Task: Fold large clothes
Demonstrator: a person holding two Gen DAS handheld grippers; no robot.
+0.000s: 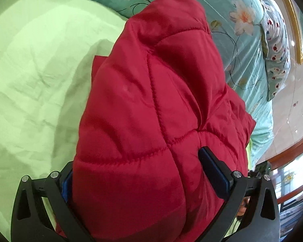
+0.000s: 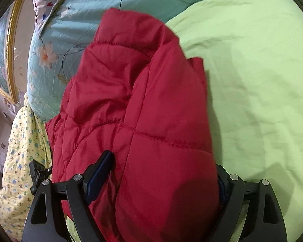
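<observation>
My left gripper [image 1: 139, 173] has a thick wad of the red quilted jacket [image 1: 155, 104] bulging between its two fingers, the jaws spread fairly wide around the padding and pressing into it; one blue pad [image 1: 212, 173] shows clearly on one side while the other is nearly buried in fabric. My right gripper [image 2: 163, 173] holds another bunch of the same red quilted jacket [image 2: 143, 109] in the same way, with one blue pad [image 2: 99, 173] sunk into the quilting and the opposite finger mostly hidden behind the bulk. The jacket is bunched up over the pale green sheet [image 1: 34, 76], its far end reaching toward the teal floral quilt [image 1: 238, 46]. The left view alone shows a white cushion with red dots [image 1: 276, 46] lying past the quilt, a gold picture frame [image 1: 297, 32] and a glossy floor. The right view alone shows a yellow patterned blanket [image 2: 20, 161] hanging beside the teal floral quilt [image 2: 70, 30], and a wider stretch of the pale green sheet [image 2: 258, 84] on the other side.
</observation>
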